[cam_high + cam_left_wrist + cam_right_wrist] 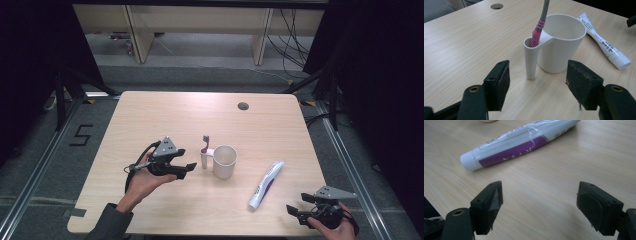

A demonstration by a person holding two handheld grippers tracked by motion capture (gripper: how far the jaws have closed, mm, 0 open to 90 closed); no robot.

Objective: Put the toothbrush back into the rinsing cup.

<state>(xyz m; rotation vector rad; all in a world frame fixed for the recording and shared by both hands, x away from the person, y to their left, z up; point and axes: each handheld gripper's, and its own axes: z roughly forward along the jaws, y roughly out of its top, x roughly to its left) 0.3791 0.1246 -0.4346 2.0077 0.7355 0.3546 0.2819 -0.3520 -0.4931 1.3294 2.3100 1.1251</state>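
Note:
A white cup (pixel 224 161) (pixel 561 47) stands near the table's middle. A narrow holder tube is joined to its side, and a pink and grey toothbrush (pixel 205 144) (pixel 537 32) stands upright in that tube. My left gripper (pixel 186 159) (pixel 537 82) is just left of the cup, open, its jaws level with the tube and apart from it, holding nothing. A white and purple toothpaste tube (pixel 266 184) (pixel 516 147) lies flat to the right of the cup. My right gripper (pixel 297 202) (pixel 539 205) rests open near the front right corner, short of the tube's capped end.
The light wooden table (pixel 150 120) has a round cable hole (pixel 243 106) (pixel 497 6) at the back. Beyond it are a grey floor, wooden furniture legs and loose cables. Dark frame posts stand at both sides.

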